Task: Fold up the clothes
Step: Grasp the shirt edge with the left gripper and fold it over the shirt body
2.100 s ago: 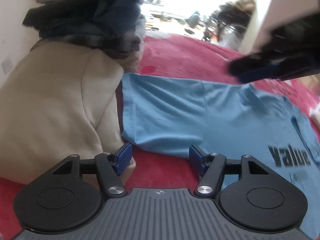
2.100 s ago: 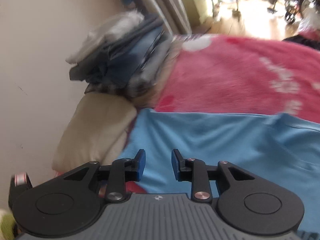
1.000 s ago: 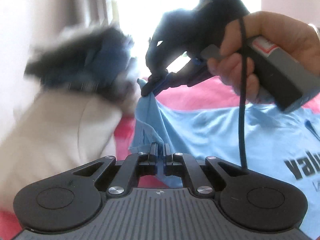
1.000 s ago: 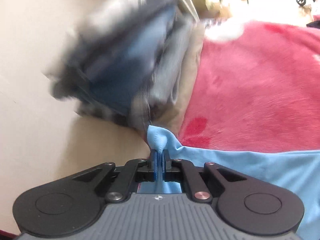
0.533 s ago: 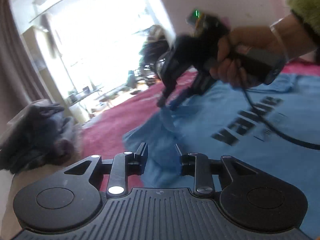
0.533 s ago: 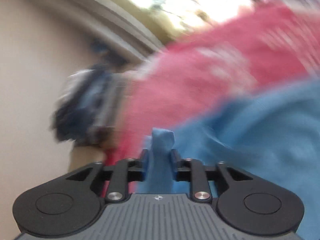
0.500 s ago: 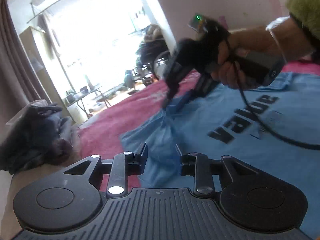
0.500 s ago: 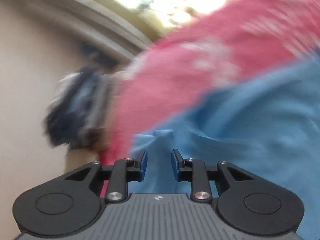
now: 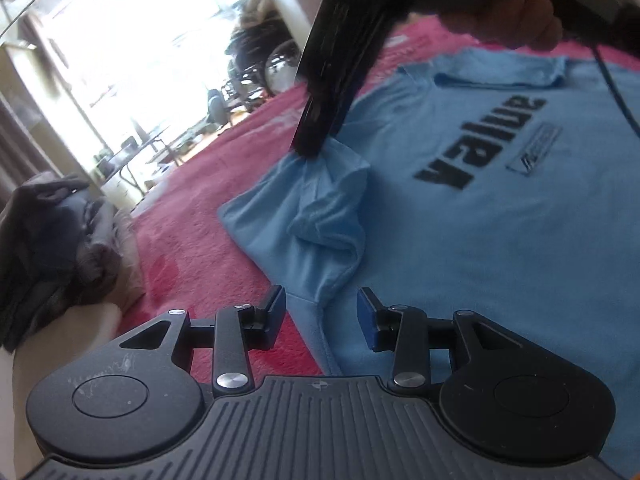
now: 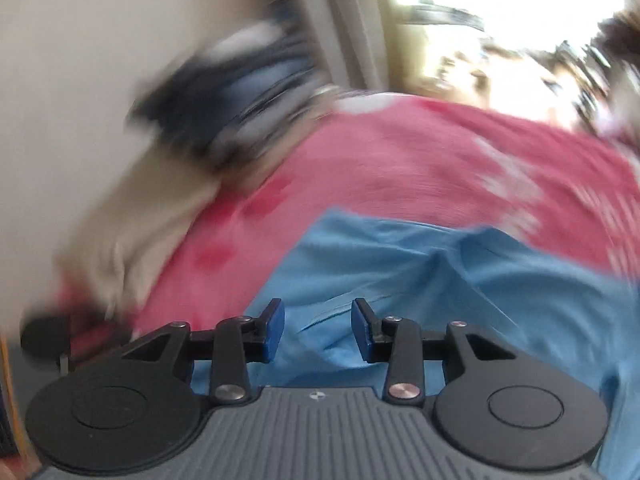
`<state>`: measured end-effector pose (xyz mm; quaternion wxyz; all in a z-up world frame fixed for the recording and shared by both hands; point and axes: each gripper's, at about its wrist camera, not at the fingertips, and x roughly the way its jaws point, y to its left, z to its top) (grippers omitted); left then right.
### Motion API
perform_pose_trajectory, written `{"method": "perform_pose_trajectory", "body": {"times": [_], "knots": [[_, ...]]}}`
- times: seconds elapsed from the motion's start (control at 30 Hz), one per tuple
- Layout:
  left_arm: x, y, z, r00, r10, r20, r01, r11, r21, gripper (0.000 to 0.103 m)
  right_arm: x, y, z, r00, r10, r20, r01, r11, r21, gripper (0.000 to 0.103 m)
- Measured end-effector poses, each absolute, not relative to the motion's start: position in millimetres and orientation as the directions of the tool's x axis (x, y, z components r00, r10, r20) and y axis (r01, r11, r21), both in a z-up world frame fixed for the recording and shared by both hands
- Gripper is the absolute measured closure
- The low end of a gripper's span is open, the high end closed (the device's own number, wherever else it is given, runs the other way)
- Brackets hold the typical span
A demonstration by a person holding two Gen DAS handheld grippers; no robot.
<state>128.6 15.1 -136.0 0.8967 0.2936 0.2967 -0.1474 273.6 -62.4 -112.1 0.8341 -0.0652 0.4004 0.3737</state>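
Left gripper (image 9: pixel 320 314) first: its two black fingers with blue pads are parted and spreading wider, and the folded-over hem edge of the light blue cotton T-shirt (image 9: pixel 500 220) sits in the gap, but neither pad is pressing on it, so it's let go. Same deal for the right gripper (image 10: pixel 318 330), jaws apart and widening, blue cloth lying under and between the pads, nothing pinched. That view is pretty smeared with blur, so details are soft. The shirt is spread out on a fuzzy red blanket with pale pink patterning (image 9: pixel 208 208), black "value" print facing up, and one corner is flipped over onto the body of the shirt in a rumpled bunch (image 9: pixel 332 216). In the left wrist view the right gripper comes in from the top as a dark blurry shape, its tip right at the top of that bunch; can't tell from there whether it's touching. A hand (image 9: pixel 516 12) is wrapped round its handle, with a thin black cable (image 9: pixel 616 92) hanging down across the shirt. Off to the left there's a messy pile of dark grey and navy clothes (image 9: pixel 52 248) sitting on something beige (image 9: pixel 68 340), well apart from the shirt.
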Motion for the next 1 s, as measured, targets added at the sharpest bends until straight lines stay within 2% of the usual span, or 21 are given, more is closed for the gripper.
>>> {"method": "perform_pose_trajectory", "body": {"times": [0.17, 0.2, 0.23, 0.33, 0.53, 0.6, 0.67, 0.87, 1.0], "knots": [[128.6, 18.8, -140.4, 0.772, -0.106, -0.626, 0.459, 0.775, 0.435, 0.064, 268.3, -8.0, -137.2, 0.374, 0.490, -0.788, -0.742, 0.668, 0.063, 0.067], [129.0, 19.9, -141.0, 0.770, -0.106, -0.629, 0.459, 0.777, 0.431, 0.064, 267.6, -8.3, -142.5, 0.364, 0.470, -0.804, -0.740, 0.670, 0.056, 0.085], [129.5, 20.9, -141.6, 0.768, -0.106, -0.631, 0.458, 0.780, 0.427, 0.064, 266.9, -8.5, -147.8, 0.354, 0.449, -0.821, -0.739, 0.672, 0.049, 0.095], [131.2, 24.3, -140.5, 0.760, -0.105, -0.641, 0.446, 0.801, 0.398, 0.064, 259.2, -23.6, -146.3, 0.353, 0.457, -0.817, -0.726, 0.685, 0.069, 0.099], [133.0, 28.9, -140.5, 0.752, -0.113, -0.650, 0.438, 0.822, 0.364, 0.064, 235.3, -79.3, -136.3, 0.396, 0.506, -0.766, -0.641, 0.750, 0.164, 0.098], [131.7, 27.7, -140.9, 0.755, -0.111, -0.646, 0.438, 0.818, 0.372, 0.064, 229.8, -93.0, -143.3, 0.376, 0.500, -0.780, -0.609, 0.768, 0.199, 0.092], [128.7, 26.0, -139.5, 0.764, -0.100, -0.637, 0.435, 0.809, 0.395, 0.064, 226.0, -99.8, -154.3, 0.331, 0.469, -0.819, -0.579, 0.786, 0.217, 0.078], [118.8, 20.2, -135.4, 0.794, -0.085, -0.601, 0.438, 0.767, 0.470, 0.064, 228.4, -119.6, -142.2, 0.363, 0.507, -0.782, -0.494, 0.816, 0.300, 0.073], [116.7, 8.4, -137.1, 0.817, -0.095, -0.569, 0.456, 0.709, 0.537, 0.064, 248.8, -131.9, -132.9, 0.403, 0.510, -0.760, -0.396, 0.846, 0.357, 0.066]]}}
